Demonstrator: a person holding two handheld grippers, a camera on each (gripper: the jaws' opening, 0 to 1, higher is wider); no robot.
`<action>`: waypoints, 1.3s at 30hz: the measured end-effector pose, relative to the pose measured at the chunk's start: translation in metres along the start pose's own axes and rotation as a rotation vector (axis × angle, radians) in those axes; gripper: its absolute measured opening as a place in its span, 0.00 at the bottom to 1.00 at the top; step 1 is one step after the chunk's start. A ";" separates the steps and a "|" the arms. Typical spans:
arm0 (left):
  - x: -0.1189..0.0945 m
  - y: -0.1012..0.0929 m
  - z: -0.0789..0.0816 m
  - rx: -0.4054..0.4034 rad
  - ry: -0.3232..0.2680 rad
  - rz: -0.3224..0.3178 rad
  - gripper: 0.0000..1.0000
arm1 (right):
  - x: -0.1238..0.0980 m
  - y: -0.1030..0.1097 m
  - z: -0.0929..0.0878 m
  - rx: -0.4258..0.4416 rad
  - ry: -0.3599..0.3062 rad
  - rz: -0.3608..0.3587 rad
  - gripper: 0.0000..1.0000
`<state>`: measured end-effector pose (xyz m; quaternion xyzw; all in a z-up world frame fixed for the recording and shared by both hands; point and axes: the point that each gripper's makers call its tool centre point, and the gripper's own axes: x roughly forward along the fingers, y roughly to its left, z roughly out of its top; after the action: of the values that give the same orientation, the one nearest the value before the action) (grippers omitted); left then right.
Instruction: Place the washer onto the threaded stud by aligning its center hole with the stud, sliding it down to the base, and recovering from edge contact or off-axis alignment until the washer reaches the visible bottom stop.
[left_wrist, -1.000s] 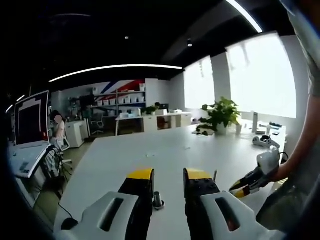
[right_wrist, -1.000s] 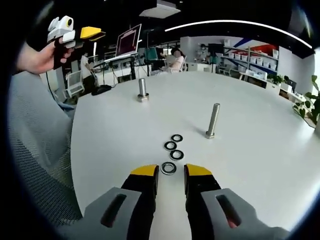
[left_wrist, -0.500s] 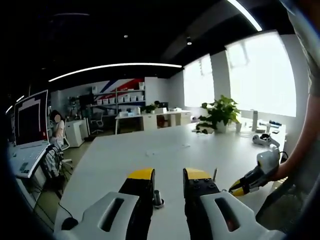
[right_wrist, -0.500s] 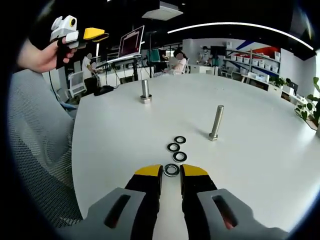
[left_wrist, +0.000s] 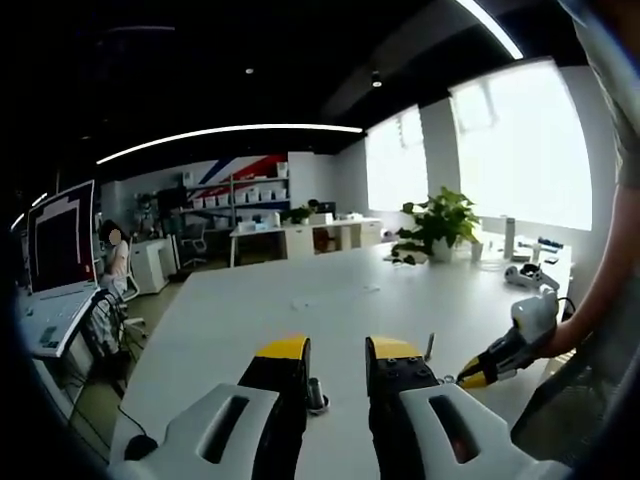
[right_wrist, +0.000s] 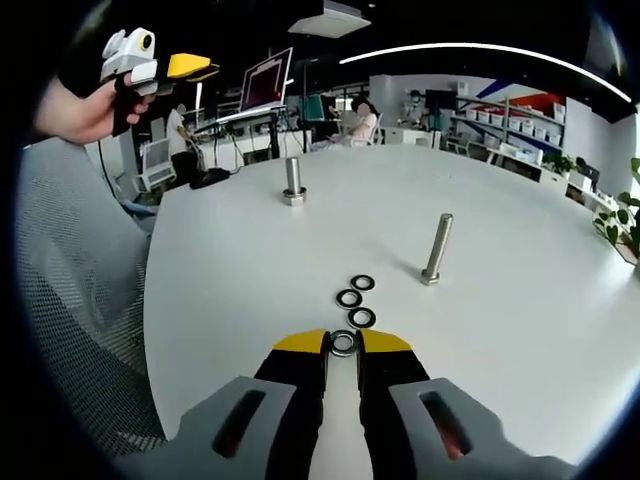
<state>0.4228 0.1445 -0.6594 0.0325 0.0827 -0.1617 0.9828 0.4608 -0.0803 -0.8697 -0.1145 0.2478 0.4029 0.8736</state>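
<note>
Here, right gripper (right_wrist: 343, 343): jaws nearly closed around the nearest washer (right_wrist: 344, 343), for pickup.
Left gripper (left_wrist: 337, 350): parted, empty, straddling the short stud (left_wrist: 314, 392), waiting.

**Open-plan office under a dark ceiling**

A broad white surface (left_wrist: 330, 300) runs far into the room. Bright windows (left_wrist: 520, 150) line the right wall, with a leafy green potted plant (left_wrist: 437, 225) at the surface's far right edge. A curved white strip light (left_wrist: 230, 133) crosses the black ceiling (left_wrist: 200, 70). Far off stand white shelving with storage boxes (left_wrist: 240, 200) below a red and blue wall stripe (left_wrist: 245, 168), and white desks (left_wrist: 300, 240). A dark monitor screen (left_wrist: 60, 240) stands at left.
</note>
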 end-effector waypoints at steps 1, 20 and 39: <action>0.000 0.000 0.000 0.001 0.000 0.000 0.20 | 0.000 0.000 0.000 -0.001 -0.001 0.000 0.13; 0.001 0.001 -0.003 0.011 0.009 0.003 0.20 | -0.009 -0.012 0.006 0.011 -0.003 -0.043 0.13; 0.002 0.001 -0.004 0.006 0.011 0.003 0.20 | -0.012 -0.042 0.072 -0.025 -0.110 -0.096 0.13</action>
<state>0.4245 0.1452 -0.6633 0.0366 0.0875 -0.1603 0.9825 0.5100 -0.0864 -0.8024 -0.1147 0.1885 0.3692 0.9028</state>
